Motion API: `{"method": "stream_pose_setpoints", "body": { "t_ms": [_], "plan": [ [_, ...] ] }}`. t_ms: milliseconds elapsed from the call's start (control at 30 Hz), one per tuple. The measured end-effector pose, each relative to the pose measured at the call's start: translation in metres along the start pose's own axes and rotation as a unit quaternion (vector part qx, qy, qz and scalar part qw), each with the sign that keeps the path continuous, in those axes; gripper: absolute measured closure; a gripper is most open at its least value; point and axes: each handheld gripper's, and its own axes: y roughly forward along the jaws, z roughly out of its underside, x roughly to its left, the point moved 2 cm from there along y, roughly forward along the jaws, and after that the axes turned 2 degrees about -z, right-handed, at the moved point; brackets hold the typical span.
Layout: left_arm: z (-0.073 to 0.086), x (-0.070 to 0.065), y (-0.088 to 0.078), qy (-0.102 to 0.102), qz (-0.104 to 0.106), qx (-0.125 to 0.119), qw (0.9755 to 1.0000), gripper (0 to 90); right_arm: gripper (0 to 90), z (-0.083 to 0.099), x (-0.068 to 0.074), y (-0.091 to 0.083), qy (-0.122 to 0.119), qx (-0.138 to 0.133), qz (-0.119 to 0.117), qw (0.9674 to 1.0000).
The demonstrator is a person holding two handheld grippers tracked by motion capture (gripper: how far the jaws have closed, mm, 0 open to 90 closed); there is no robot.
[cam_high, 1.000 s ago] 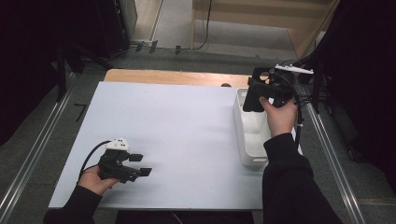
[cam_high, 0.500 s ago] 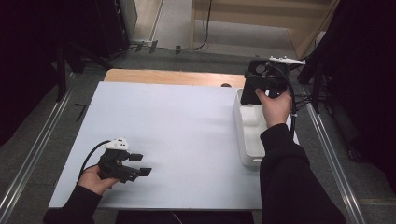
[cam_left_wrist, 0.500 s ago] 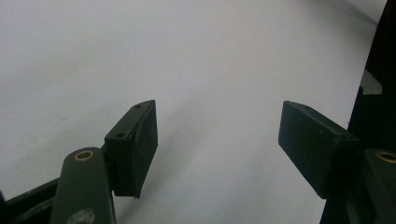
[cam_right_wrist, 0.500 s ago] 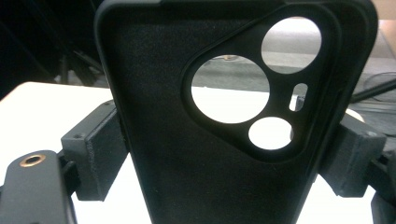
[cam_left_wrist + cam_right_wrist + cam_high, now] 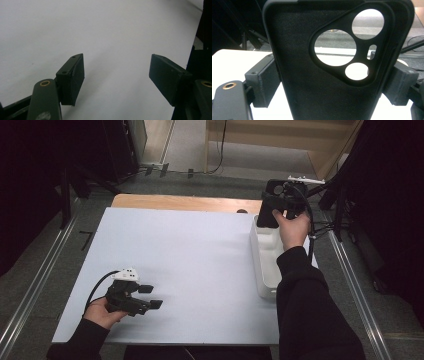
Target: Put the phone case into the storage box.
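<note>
Two grippers are working at the table (image 5: 200,250): nearest, the left gripper (image 5: 150,296) is resting with jaws apart, gripping nothing; farther off, the right gripper (image 5: 272,212) is clamping a black phone case (image 5: 332,67) above the white bin (image 5: 265,265).

White table top (image 5: 190,250), wooden edge strip (image 5: 180,202), grey floor (image 5: 190,145), metal rails (image 5: 35,285)

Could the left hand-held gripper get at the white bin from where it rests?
Probably yes, after a long move: the left hand-held gripper sits open at the near left, the white bin lies at the right edge, and bare table lies between.
</note>
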Motion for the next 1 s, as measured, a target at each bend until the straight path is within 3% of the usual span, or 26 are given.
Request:
{"method": "stream_pose_setpoints", "body": {
  "t_ms": [233, 600, 733, 1000],
  "plan": [
    [0.0, 0.0, 0.0, 0.0, -0.001, 0.0, 1.0, 28.8, 12.4, -0.002, -0.005, 0.005, 0.005, -0.011, 0.004, 0.9999],
    [0.0, 0.001, -0.001, -0.002, -0.002, -0.003, 1.0, 28.8, 12.4, -0.004, -0.01, 0.022, 0.012, -0.002, 0.01, 0.9999],
    [0.0, 0.002, -0.002, -0.003, -0.003, -0.004, 1.0, 28.8, 12.4, -0.004, -0.011, 0.025, 0.003, -0.014, 0.021, 0.9997],
    [0.0, 0.001, -0.001, -0.002, -0.005, -0.005, 1.0, 28.7, 12.3, 0.001, -0.006, 0.032, -0.007, -0.009, 0.014, 0.9998]
  ]
}}
